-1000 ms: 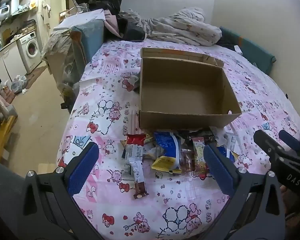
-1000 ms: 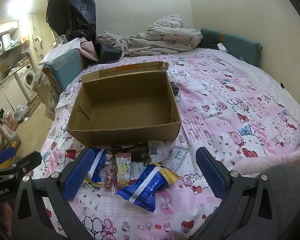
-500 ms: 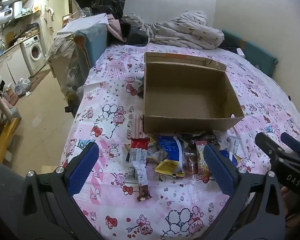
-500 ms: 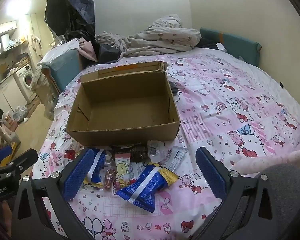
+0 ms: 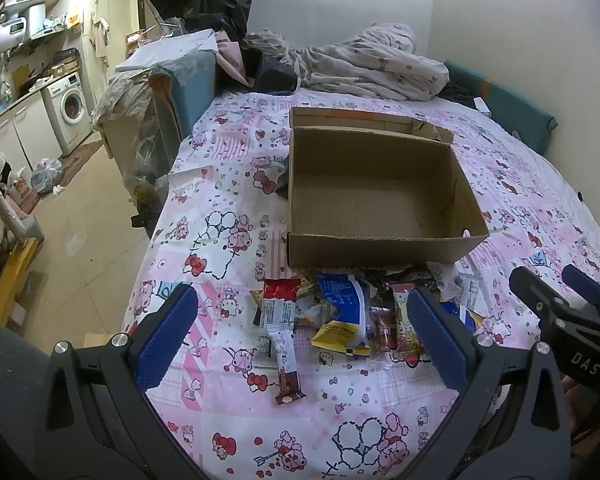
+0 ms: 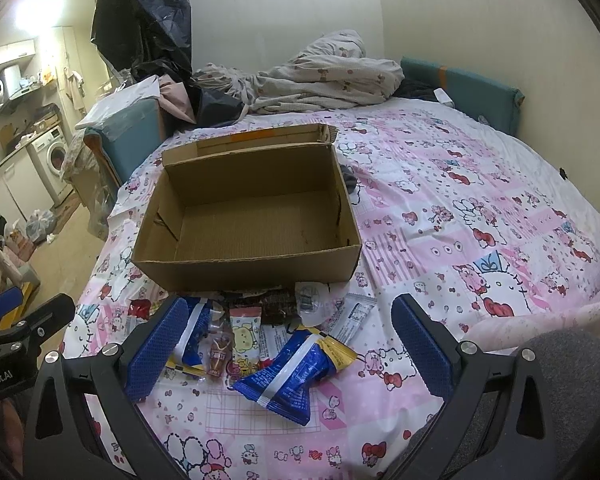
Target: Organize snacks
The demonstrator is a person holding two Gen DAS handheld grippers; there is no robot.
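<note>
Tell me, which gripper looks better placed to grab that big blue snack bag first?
Probably the right gripper. The blue snack bag lies squarely between its open fingers, nearest of the pile. The left gripper, also open, faces the long brown bar instead. The cardboard box is empty.

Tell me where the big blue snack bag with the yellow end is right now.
In the right wrist view the blue snack bag lies on the bedsheet between the open right gripper fingers, nearest the camera, in front of the cardboard box.

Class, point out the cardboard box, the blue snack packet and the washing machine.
cardboard box (image 6: pixel 256 270): right wrist view, front wall.
blue snack packet (image 6: pixel 290 372): right wrist view, packet's middle.
washing machine (image 5: pixel 73 106): left wrist view, round door.
</note>
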